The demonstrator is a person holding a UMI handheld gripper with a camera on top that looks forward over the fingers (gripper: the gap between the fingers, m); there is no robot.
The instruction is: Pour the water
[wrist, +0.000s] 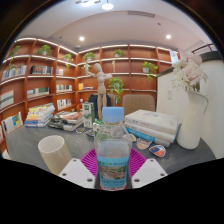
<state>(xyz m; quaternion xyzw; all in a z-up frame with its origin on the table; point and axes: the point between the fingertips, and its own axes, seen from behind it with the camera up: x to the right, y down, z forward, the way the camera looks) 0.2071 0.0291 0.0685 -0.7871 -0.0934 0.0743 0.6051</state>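
Gripper view shows the hand-held gripper (113, 172) closed on a clear plastic water bottle with a pale blue cap and label (113, 150), both pink-padded fingers (90, 163) pressing its sides. It is carried upright, near, above the grey table (25, 150). A cream paper cup (54, 153) stands just left. The cap looks on: tipping now would pour nothing. Squeezing the thin plastic too loosely risks a slip.

Office or study-type room, library feel. Back wall is full wooden shelving (60, 75) with rows of books (40, 70) and potted plants (45, 49). Recessed ceiling lights (82, 39). Grey desk (25, 148) holds stacked books (40, 116), a wooden mannequin figure (97, 82), white vase of flowers (190, 110).
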